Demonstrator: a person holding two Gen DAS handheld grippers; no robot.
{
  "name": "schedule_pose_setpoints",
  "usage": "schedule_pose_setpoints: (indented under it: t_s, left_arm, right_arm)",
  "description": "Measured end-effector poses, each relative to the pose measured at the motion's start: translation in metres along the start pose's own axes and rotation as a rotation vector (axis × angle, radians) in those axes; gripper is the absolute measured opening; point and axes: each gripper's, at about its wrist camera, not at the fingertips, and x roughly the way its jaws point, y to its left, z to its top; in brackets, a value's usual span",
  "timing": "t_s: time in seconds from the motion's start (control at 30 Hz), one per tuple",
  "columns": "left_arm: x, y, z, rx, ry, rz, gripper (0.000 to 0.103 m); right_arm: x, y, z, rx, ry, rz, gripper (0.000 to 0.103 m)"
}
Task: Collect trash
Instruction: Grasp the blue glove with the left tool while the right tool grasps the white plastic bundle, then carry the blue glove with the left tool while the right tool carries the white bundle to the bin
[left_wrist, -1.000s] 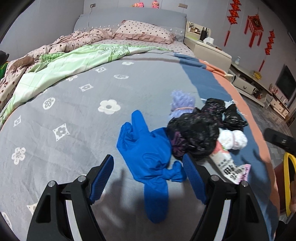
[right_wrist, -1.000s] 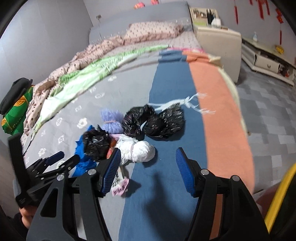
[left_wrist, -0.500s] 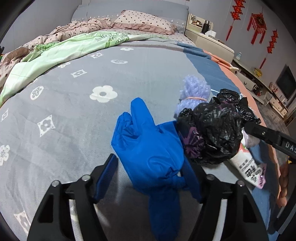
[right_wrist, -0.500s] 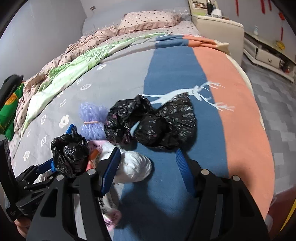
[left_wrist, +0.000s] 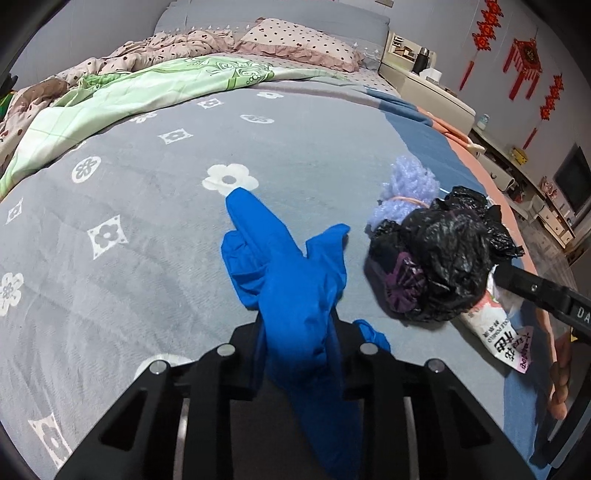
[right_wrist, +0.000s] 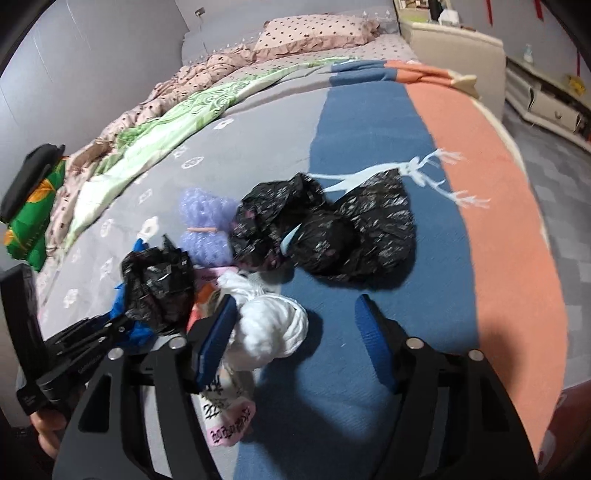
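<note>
— So, what changed just now?

— A second ago my left gripper (left_wrist: 295, 343) stood spread over the blue glove (left_wrist: 291, 280) on the grey bedspread (left_wrist: 147, 206); now its jaws are closing and pinch the glove's cuff.

— And the right?

— My right gripper (right_wrist: 295, 332) is opening around the white bundle (right_wrist: 273, 328), not gripping. I reckon the glove is ready to lift.

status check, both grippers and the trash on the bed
Left gripper closing on the blue glove. Right gripper opening, astride the white bundle, not gripping. Black bags crowd close behind.
</note>
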Motion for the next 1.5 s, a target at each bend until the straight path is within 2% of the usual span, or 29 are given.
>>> schedule_pose_setpoints:
  t_s: [0.23,0.3,0.33,0.37,0.43,0.67,0.83,1.3,1.5]
  left_arm:
    - [-0.001,0.001,-0.001,0.0,0.001,-0.006,0.026]
    - [-0.001,0.001,-0.001,0.001,0.0,-0.004,0.025]
    - [-0.001,0.001,-0.001,0.001,0.0,-0.005,0.024]
    - [-0.002,0.001,-0.001,0.0,0.0,-0.007,0.023]
    - [-0.003,0.002,-0.002,-0.002,0.001,-0.015,0.021]
    - [-0.015,0.006,-0.006,-0.009,-0.012,-0.022,0.018]
    - [-0.029,0.007,-0.016,0.001,-0.02,-0.01,0.018]
    - [-0.086,0.014,-0.055,0.041,-0.054,0.027,0.017]
    - [-0.122,0.011,-0.061,0.06,-0.104,0.025,0.017]
  right_arm:
    - [0.002,0.011,-0.005,-0.021,0.021,0.058,0.066]
    - [0.006,0.019,-0.005,-0.057,0.025,0.029,0.057]
    - [0.008,0.023,-0.005,-0.07,0.025,0.016,0.04]
    - [0.01,0.025,-0.005,-0.068,0.031,0.022,0.033]
    - [0.008,0.028,-0.007,-0.056,0.023,0.028,0.031]
    - [-0.011,0.042,-0.025,-0.112,0.001,0.033,0.03]
    - [-0.028,0.061,-0.051,-0.177,0.001,0.06,0.03]
    - [-0.086,0.087,-0.122,-0.222,0.015,0.124,0.03]
    - [-0.129,0.082,-0.138,-0.2,-0.054,0.131,0.03]
